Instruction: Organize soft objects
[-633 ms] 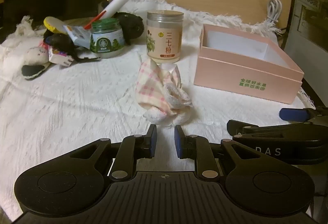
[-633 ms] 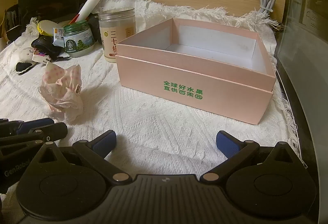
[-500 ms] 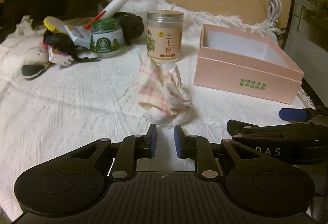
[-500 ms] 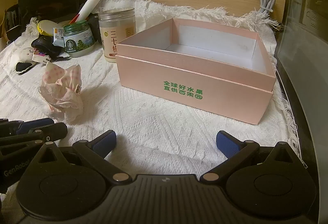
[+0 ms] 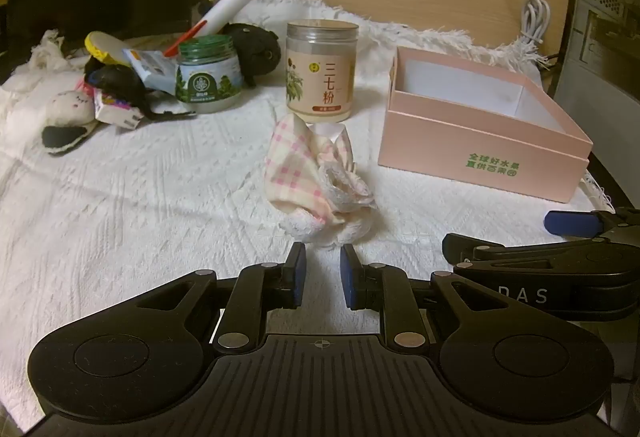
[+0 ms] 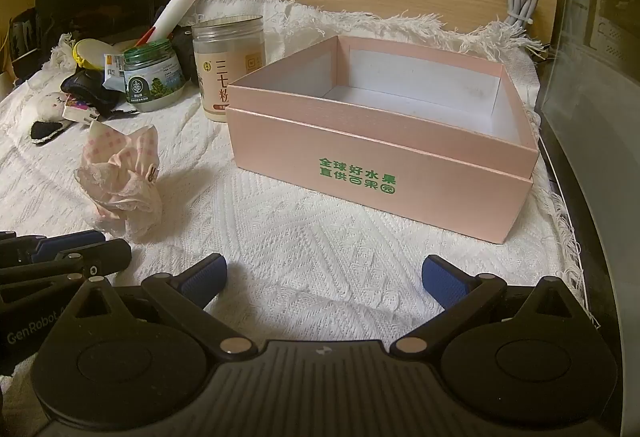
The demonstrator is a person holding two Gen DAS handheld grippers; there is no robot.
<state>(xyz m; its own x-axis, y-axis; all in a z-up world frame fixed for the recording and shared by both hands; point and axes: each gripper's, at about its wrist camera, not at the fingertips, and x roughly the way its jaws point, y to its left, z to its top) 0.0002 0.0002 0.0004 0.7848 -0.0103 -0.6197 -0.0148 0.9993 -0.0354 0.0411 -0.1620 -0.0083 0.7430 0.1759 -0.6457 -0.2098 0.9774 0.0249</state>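
Observation:
A crumpled pink-checked cloth (image 5: 308, 173) with a lace edge lies on the white woven cover, just beyond the tips of my left gripper (image 5: 322, 253). Its jaws stand a narrow gap apart with nothing between them. In the right wrist view the same cloth (image 6: 120, 181) sits at the left. An open pink box (image 6: 380, 165) with green lettering stands ahead of my right gripper (image 6: 324, 269), which is wide open and holds nothing. The box (image 5: 480, 153) looks empty inside. A white plush toy (image 5: 68, 105) and a black plush toy (image 5: 252, 49) lie in the pile at the far left.
A tall beige-labelled jar (image 5: 320, 73) stands right behind the cloth, a green-lidded jar (image 5: 208, 77) left of it. A red-tipped white pen (image 5: 240, 1) and small packets lie in the pile. A white cable (image 5: 532, 17) hangs at the back wall; a grey case (image 6: 592, 37) borders the right.

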